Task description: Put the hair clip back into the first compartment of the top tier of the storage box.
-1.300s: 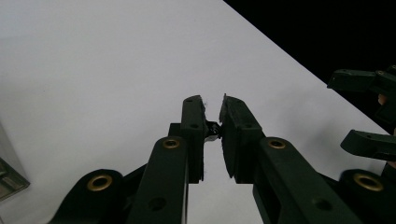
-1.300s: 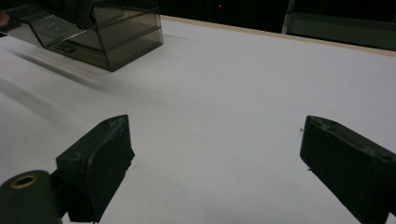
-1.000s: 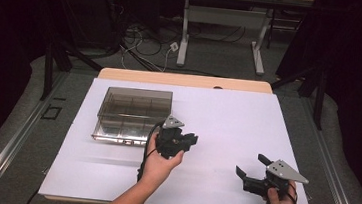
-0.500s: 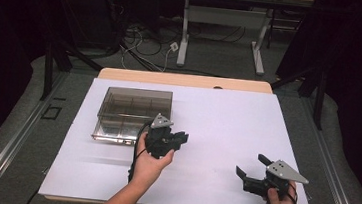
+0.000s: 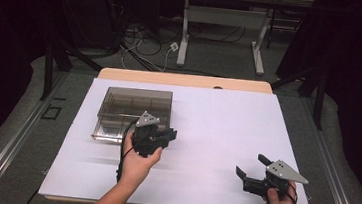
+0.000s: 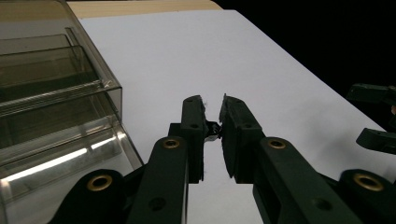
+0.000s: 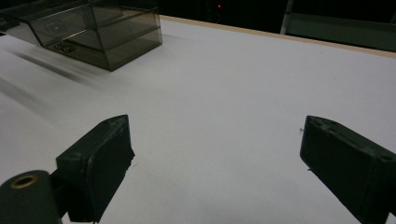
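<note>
In the high view, a smoky clear plastic box (image 5: 135, 113) with compartments stands on the left part of the white table (image 5: 216, 130). The left gripper (image 5: 170, 135) is in the person's left hand (image 5: 135, 160), just beside the near right corner of the box, with its tips pointing to the right. The right gripper (image 5: 250, 169) is well apart from it, near the front right corner of the table, and its jaws are wide apart with nothing between them.

In the left gripper view, the two black jaws are almost together, and a small dark thing (image 6: 212, 130) is pinched between them. It is too small to tell what it is. The wall of the box (image 6: 56, 116) is close on the left, and the inside dividers are visible through it.

In the right gripper view, the jaws are far apart over the bare white table (image 7: 224, 107). The box (image 7: 100, 30) is at the far upper left.
</note>
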A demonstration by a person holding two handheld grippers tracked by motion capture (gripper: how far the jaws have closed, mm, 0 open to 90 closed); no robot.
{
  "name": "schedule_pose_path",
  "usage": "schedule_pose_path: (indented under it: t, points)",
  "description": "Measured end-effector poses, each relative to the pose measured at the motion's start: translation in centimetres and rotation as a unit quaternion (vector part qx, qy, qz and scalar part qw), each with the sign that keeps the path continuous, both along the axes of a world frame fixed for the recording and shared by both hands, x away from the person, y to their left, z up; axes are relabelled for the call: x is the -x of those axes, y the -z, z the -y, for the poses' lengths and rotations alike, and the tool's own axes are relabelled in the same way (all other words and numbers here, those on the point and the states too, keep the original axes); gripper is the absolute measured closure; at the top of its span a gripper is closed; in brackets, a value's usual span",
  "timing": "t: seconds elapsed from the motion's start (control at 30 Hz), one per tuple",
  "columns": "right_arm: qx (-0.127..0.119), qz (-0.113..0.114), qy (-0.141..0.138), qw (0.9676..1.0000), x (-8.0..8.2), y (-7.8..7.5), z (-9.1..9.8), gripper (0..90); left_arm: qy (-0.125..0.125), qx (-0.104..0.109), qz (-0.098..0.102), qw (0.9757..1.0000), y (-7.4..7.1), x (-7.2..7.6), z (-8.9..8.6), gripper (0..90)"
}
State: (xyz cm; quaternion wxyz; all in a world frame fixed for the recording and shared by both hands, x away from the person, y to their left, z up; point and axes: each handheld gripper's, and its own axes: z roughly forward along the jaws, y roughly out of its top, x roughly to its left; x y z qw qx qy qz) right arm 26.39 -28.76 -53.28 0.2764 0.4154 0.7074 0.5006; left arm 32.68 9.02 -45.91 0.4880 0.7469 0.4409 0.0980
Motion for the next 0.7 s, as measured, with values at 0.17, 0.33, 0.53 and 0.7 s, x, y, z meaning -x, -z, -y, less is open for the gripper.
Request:
schedule_pose_path:
  t: [0.17,0.33,0.53,0.7]
  points:
    - [-0.001,-0.001,0.0,1.0,0.0,0.0,0.0,8.8,-0.007,0.004,0.002,1.0,-0.2,0.2,-1.0,79.1]
    - [-0.002,-0.001,-0.001,1.0,0.0,0.0,-0.1,8.8,-0.017,0.003,0.004,0.9998,-0.4,0.2,-2.1,79.1]
    - [0.0,-0.002,0.0,1.0,0.0,0.1,-0.1,8.8,-0.029,0.006,0.001,0.9996,-0.7,0.3,-3.5,79.2]
    - [0.0,-0.004,0.0,1.0,0.0,0.1,-0.2,8.8,-0.036,0.016,0.0,0.9992,-0.5,0.4,-4.2,79.1]
